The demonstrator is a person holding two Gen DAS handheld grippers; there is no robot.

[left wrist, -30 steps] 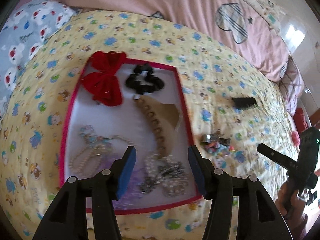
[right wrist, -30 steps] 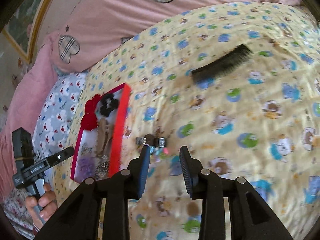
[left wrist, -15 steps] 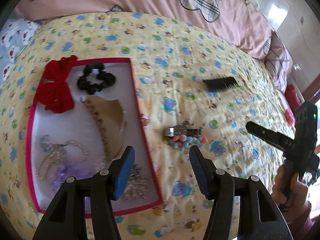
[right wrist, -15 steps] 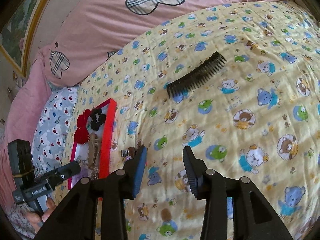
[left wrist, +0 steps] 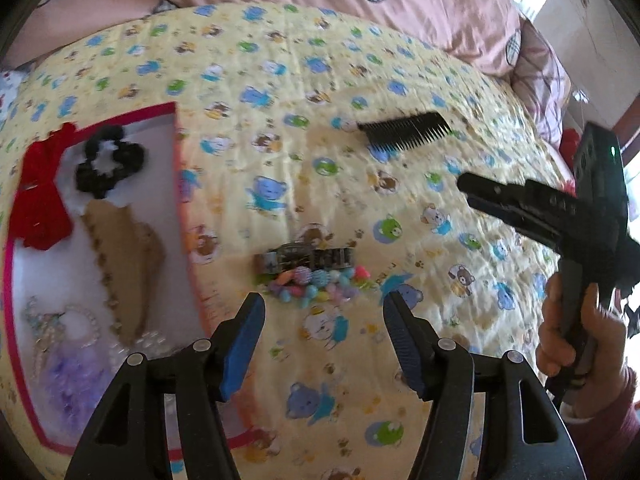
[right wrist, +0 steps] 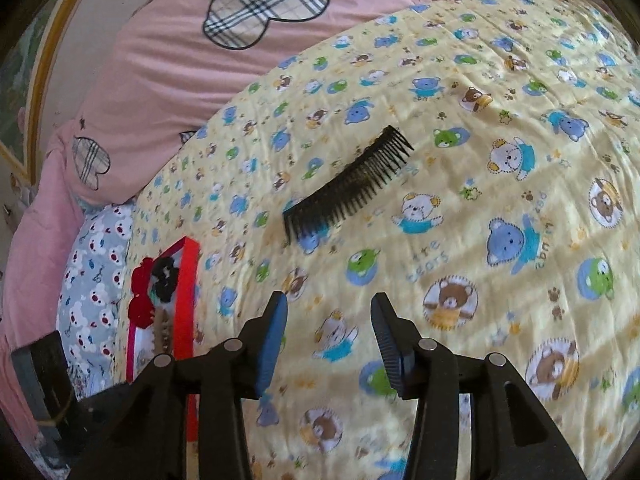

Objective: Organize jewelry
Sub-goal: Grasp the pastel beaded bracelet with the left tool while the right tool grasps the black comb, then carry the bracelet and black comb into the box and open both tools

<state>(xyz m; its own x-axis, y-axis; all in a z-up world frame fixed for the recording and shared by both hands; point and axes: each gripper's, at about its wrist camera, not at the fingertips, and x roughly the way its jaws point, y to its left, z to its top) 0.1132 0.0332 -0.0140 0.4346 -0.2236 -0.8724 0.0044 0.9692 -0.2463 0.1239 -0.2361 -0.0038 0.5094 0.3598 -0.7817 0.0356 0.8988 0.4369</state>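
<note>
Loose pastel bead bracelet [left wrist: 316,286] and metal band [left wrist: 306,259]: lying on the bed quilt [left wrist: 360,80], just beside the red-rimmed tray [left wrist: 182,200], unsorted. Left hand-held gripper [left wrist: 324,334]: just been spreading, nothing between its jaws, poised above the beads, likely for pickup. Right hand-held gripper [right wrist: 330,336]: likewise spreading and empty, facing the black comb [right wrist: 348,186].

red-rimmed tray [left wrist: 178,184] on quilt: red bow [left wrist: 38,200], black scrunchie [left wrist: 106,164], pearl strands [left wrist: 80,332]. beside it, metal watch [left wrist: 306,258] touching pastel bead bracelet [left wrist: 316,286]; black comb [left wrist: 404,130] apart.

Both wrist views look steeply down, close over bed quilt [left wrist: 320,80] — share black comb [right wrist: 348,188].
</note>
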